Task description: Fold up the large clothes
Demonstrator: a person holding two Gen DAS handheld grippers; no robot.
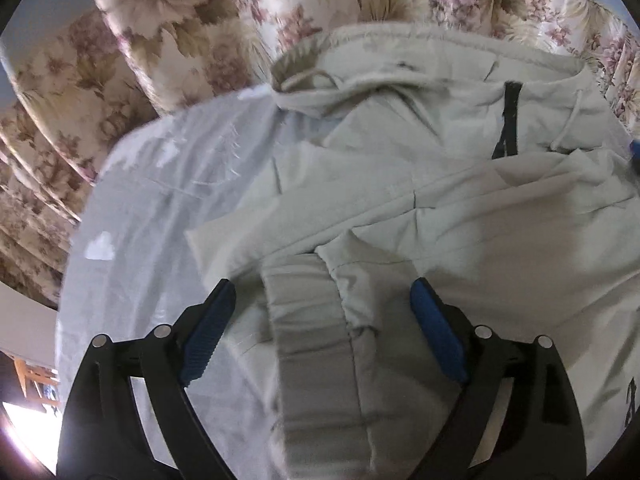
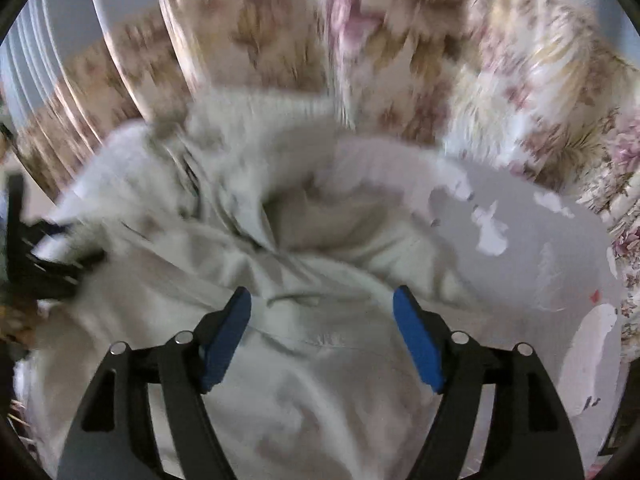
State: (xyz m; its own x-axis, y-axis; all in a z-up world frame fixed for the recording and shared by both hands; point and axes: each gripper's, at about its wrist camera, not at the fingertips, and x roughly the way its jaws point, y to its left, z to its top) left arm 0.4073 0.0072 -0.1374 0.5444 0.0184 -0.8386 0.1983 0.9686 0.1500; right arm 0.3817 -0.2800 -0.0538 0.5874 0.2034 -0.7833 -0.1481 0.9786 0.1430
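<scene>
1. Left wrist view: the left claw (image 1: pixel 322 300) hung with jaws wide apart over a ribbed cuff (image 1: pixel 308 320) of the pale hoodie (image 1: pixel 420 184), gripping nothing. The hoodie lay spread on a grey bench (image 1: pixel 160 200) before floral curtains (image 1: pixel 132 40).
2. Right wrist view, blurred: the right claw (image 2: pixel 322 312) stood apart over bunched hoodie (image 2: pixel 304 240) cloth, pads clear of it. The bench's (image 2: pixel 540 248) grey surface was chipped.
</scene>
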